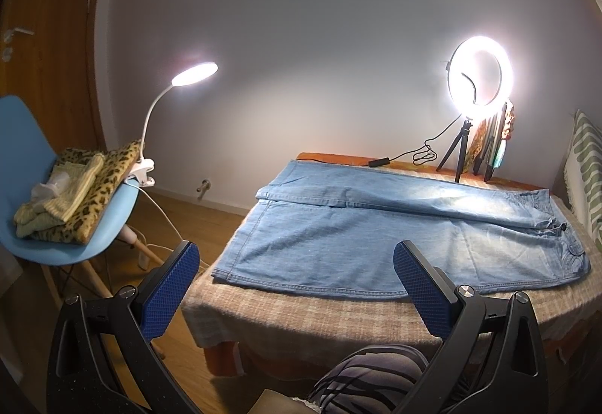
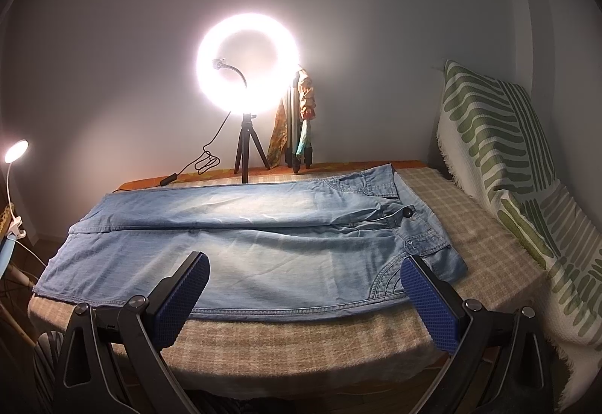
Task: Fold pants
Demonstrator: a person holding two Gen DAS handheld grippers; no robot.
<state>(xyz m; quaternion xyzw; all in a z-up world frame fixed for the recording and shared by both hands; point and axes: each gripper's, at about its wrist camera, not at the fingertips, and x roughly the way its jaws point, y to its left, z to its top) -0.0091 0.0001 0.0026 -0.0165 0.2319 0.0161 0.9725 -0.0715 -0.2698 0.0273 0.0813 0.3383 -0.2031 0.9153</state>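
Hovering wide open and empty, left tool [image 1: 297,265] and right tool [image 2: 305,276] face jeans [image 2: 240,244] flat on the bench [image 2: 301,335], waistband at 3 o'clock; pinching one layer could skew the fold.

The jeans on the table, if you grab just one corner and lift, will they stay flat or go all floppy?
Probably floppy: the jeans lie limp, with soft wrinkles near the waistband button, so a lifted corner would likely leave the rest sagging. They look fairly heavy for cloth, being wide denim legs. The checked blanket underneath looks fuzzy, so they may drag rather than slide.
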